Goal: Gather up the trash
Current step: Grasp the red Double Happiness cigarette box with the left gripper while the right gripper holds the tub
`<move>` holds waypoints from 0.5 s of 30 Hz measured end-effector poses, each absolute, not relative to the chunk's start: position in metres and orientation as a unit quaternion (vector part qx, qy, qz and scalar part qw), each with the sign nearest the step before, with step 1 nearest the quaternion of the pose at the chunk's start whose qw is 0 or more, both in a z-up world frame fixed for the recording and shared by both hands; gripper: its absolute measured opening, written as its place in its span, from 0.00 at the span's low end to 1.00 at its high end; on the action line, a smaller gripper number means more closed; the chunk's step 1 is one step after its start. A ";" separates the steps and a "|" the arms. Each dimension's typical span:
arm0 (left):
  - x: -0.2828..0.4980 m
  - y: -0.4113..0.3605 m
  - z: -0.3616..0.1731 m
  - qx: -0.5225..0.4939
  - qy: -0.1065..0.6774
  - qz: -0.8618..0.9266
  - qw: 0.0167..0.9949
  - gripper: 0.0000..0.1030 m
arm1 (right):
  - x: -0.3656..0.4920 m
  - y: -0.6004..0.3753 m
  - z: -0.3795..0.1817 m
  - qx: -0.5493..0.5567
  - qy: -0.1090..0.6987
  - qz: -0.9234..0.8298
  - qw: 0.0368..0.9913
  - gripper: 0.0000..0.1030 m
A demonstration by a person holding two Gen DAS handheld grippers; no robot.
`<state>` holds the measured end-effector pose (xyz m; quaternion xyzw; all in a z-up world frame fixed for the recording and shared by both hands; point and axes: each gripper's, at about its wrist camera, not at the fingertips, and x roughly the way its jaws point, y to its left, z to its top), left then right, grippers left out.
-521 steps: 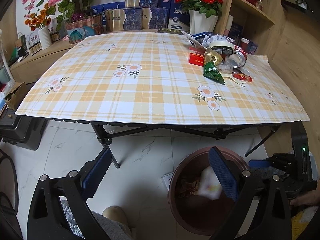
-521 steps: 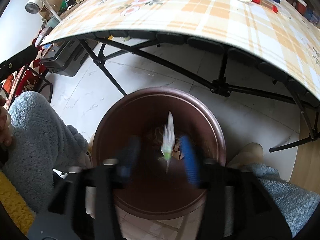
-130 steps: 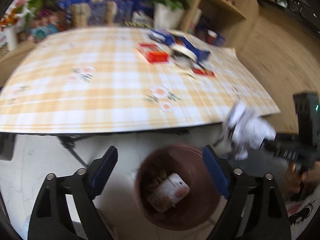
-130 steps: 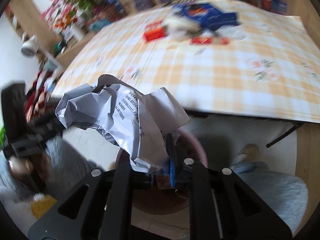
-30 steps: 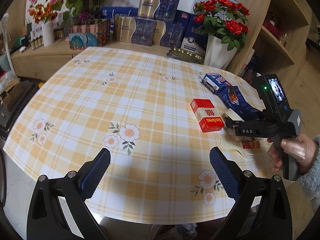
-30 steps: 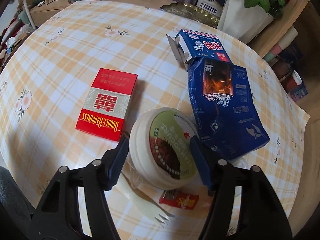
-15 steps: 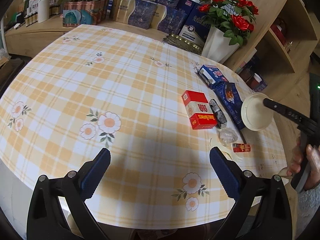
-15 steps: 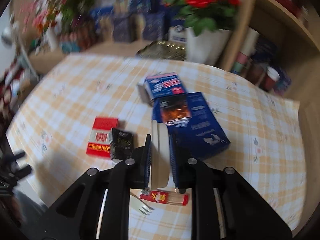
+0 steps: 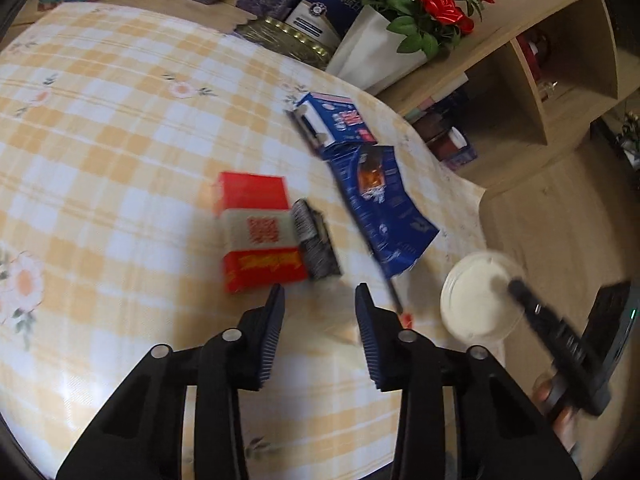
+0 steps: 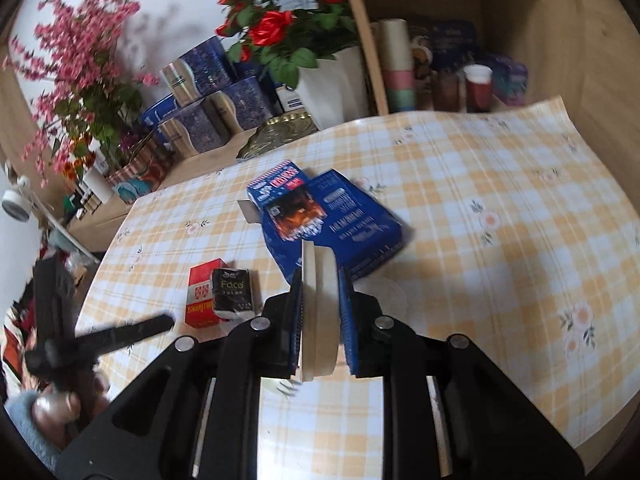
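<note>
While the bench [image 10: 500,264] w/ its yellow check cloth spreads under both my hands, most of the trash pile on it looks unfinished to me. Biggest bit left is the blue packet [image 9: 380,208], lying flat w/ the blue box [image 9: 334,124] touching its far end; neither has been lifted. Next the red box [image 9: 256,236], flat, w/ the black tissue pack [image 9: 314,240] right against its side. My right jaws [image 10: 320,316] are clenched on the white lidded cup [image 10: 316,312], held on edge above the bench, so that piece is off the cloth but not binned; no bin shows in either view. My left jaws [image 9: 320,312] have just been closing, nothing between them, pads apart & hanging just short of the tissue pack, which I'd guess is the next pick. Smallest: a red sachet [image 9: 406,320] peeks out beside my left jaw, still on the cloth. So roughly one item in hand, five left.
</note>
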<state>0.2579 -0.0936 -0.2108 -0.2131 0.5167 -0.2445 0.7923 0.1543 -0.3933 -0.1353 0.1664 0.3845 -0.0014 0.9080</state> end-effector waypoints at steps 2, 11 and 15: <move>0.271 -0.097 -0.213 -0.217 0.525 -0.218 0.794 0.33 | 0.148 -0.401 -0.137 0.173 0.383 -0.003 0.907 0.20; 0.273 -0.112 -0.230 -0.103 0.551 -0.157 0.813 0.56 | 0.128 -0.424 -0.140 0.196 0.368 -0.008 0.909 0.20; 0.272 -0.122 -0.237 -0.081 0.546 -0.158 0.818 0.67 | 0.125 -0.429 -0.142 0.207 0.364 -0.008 0.908 0.20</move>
